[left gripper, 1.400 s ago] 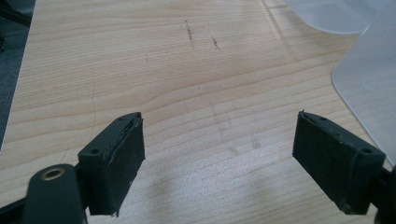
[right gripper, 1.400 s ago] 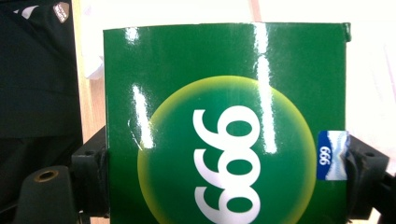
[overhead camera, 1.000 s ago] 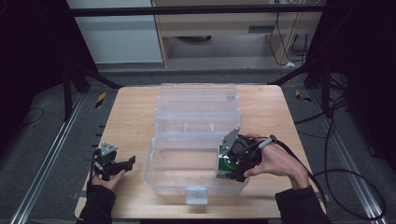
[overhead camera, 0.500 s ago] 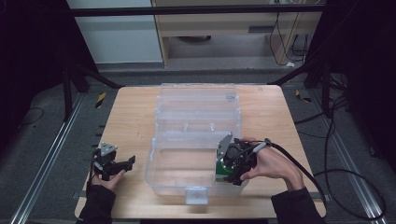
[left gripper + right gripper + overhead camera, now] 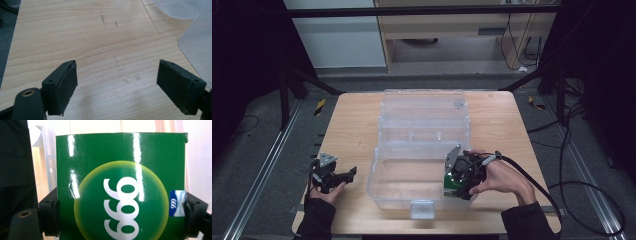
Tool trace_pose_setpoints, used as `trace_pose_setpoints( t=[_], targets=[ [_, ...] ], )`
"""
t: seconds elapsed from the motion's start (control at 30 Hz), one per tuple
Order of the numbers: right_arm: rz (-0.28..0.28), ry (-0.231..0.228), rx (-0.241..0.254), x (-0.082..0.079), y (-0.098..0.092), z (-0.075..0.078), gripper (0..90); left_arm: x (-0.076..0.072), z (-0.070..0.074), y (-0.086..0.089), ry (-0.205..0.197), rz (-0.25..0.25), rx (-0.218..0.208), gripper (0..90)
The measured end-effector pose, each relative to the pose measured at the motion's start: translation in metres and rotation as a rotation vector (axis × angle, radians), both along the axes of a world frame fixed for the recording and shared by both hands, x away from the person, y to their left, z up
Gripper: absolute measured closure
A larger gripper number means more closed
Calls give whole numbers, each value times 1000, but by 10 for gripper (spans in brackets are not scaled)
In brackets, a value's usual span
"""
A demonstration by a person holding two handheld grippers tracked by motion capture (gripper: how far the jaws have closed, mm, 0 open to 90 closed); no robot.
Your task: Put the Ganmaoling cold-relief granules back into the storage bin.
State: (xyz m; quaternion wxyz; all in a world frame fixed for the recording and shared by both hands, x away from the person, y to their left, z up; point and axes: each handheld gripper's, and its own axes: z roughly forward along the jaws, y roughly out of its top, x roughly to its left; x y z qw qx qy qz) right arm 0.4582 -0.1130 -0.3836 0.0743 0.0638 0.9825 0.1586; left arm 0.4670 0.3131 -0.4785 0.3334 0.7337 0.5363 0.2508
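Observation:
My right gripper [image 5: 455, 179] is shut on a glossy green carton [image 5: 448, 182] printed with white digits in a yellow circle. In the right gripper view the carton [image 5: 120, 170] sits between both black pads [image 5: 48, 206], with my right gripper [image 5: 120, 215] clamping its sides. The carton hangs inside the right end of a clear plastic bin [image 5: 377, 172]; I cannot tell whether it touches the bin's floor. My left gripper [image 5: 346, 176] rests open on the table at the left, apart from the bin. In its own view the left gripper [image 5: 117, 85] has bare wood between its jaws.
The bin's hinged clear lid [image 5: 422, 107] lies open behind it toward the far edge. The wooden table [image 5: 347, 125] ends close behind the lid. A latch tab [image 5: 422, 209] juts from the bin's near wall. A black cable [image 5: 537, 185] trails from my right gripper.
My right hand has shifted slightly toward the near side with the green carton, lower into the bin. The left hand has stayed still.

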Motion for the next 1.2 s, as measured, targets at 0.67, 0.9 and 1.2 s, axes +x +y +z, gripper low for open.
trace_pose_setpoints(
  t=[0.67,0.9,1.2],
  targets=[
    [9,2,-16,5,0,-21,135,0,0,0,1,0,-2,161],
    [-2,-13,25,5,-5,-13,148,0,0,0,3,-2,-1,161],
    [-64,-54,127,-4,-25,14,147,0,-1,0,5,-2,0,161]
  ],
)
